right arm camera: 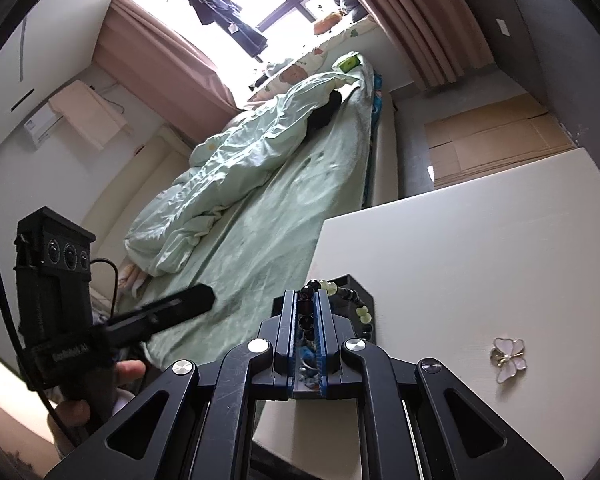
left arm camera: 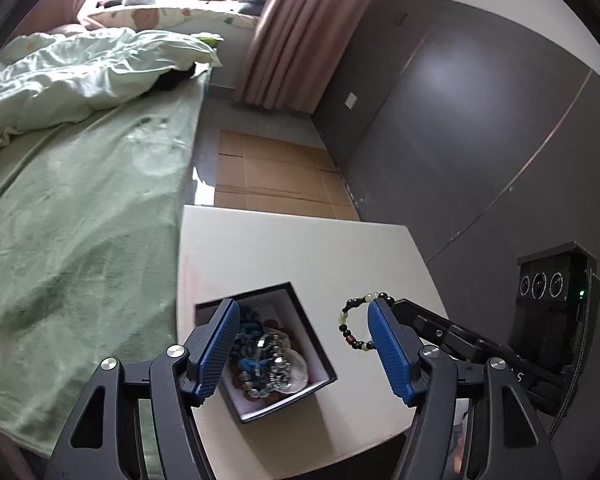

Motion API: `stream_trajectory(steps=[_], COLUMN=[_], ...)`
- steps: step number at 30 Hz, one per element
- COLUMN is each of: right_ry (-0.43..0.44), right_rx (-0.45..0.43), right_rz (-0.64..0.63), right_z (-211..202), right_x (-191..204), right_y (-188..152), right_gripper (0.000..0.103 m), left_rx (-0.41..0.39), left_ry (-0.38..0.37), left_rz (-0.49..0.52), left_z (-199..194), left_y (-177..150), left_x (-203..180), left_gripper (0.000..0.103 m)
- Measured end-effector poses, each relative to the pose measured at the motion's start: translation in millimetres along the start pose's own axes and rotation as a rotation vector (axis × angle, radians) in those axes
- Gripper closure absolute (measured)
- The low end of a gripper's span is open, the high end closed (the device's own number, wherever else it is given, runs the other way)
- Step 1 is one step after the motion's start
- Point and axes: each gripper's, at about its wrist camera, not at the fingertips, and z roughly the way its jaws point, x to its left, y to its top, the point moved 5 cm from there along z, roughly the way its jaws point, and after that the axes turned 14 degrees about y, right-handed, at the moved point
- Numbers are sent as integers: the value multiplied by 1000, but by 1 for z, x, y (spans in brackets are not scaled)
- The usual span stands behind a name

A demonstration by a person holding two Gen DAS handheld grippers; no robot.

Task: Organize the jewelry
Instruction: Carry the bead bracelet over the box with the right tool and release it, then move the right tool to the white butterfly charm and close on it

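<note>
Above table (right arm camera: 480,264), bracelet (right arm camera: 342,292) between jaws

1. The smooth, matt cream tabletop (right arm camera: 480,256) looks like painted board.
2. The square black jewelry box (left arm camera: 320,354) has a matt outer wall and a plain white lining that looks like card.
3. Inside it lie glossy blue and clear glass-like beads (left arm camera: 260,360) (some facets catch the light).
4. The bracelet of shiny black and pale green beads (left arm camera: 350,322) is polished and smooth.
5. The pale pink butterfly brooch (right arm camera: 508,358) has glossy enamel-like wings in a thin metal rim.
6. The left gripper (left arm camera: 304,346) has ribbed blue rubbery pads on matt black plastic arms with brushed metal pins.
7. The mint green bedsheet (left arm camera: 80,208) is soft, matt cloth.
</note>
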Motion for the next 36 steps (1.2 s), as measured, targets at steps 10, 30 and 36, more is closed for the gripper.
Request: stream_trajectory(steps=[10, 30, 36], right_ry=[90, -272, -288], right_rx=[88, 24, 36], right_rz=[31, 156, 180], right_z=[34, -71, -82], right_x=[13, -85, -100], right_y=[-8, -12, -15], right_gripper=[82, 38, 38], left_rx=[-12, 61, 150], left_ry=[52, -41, -9], left_rz=[-38, 111, 168], left_z=[-14, 26, 68], left_y=[-2, -14, -26], left_x=[30, -70, -107], left_gripper=[35, 36, 57])
